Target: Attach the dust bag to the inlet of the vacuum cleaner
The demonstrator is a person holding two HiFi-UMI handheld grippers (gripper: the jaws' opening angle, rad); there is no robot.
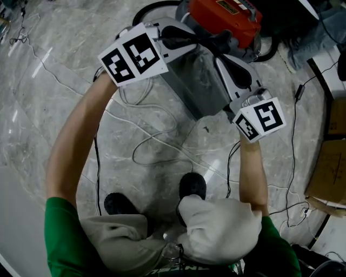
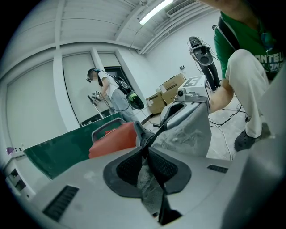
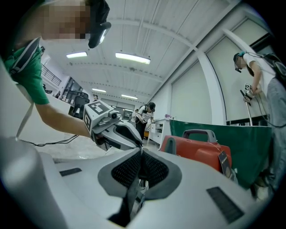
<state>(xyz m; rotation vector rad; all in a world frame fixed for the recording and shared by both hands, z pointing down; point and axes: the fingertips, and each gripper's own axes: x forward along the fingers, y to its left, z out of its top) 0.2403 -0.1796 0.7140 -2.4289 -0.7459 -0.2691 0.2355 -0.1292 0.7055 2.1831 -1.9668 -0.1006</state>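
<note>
The left gripper (image 2: 145,151) and right gripper (image 3: 140,157) each pinch the top of the grey dust bag (image 1: 194,81), which hangs just near of the red vacuum cleaner (image 1: 227,16). Fitting it onto the inlet appears not yet done.

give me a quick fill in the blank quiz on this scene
1. The dust bag is ___ in colour.
2. The vacuum cleaner beyond it has a ___ body.
3. The left gripper and the right gripper are both shut on the ___.

Missing words: grey; red; dust bag
</note>
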